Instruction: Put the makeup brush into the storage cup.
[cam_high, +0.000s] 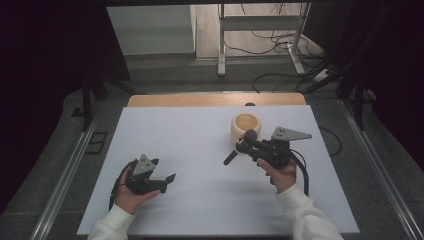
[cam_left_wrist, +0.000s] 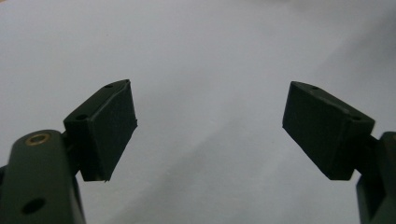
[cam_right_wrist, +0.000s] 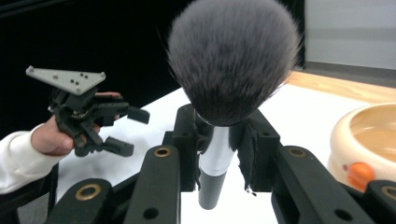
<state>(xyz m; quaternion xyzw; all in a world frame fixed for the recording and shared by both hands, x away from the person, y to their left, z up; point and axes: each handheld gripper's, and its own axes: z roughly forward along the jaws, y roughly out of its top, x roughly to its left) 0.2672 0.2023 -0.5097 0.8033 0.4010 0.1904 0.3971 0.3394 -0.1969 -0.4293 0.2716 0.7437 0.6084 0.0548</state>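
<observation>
Wooden bowl (cam_high: 246, 127): one, pale, upright near the table's (cam_high: 200, 150) far edge — it looks empty.
Brush: one makeup brush (cam_right_wrist: 229, 70), grey bristles up, silver ferrule clamped between your right gripper's (cam_high: 248, 145) jaws, just beside the bowl.
Left gripper (cam_left_wrist: 208, 126): jaws spread wide, nothing between them, low over bare white tabletop, well apart from the bowl.
Progress: pick-up looks done — you have the brush lifted; what seems left is carrying it over the rim and setting it in the bowl.
Count: two grippers, one brush, one bowl.
</observation>
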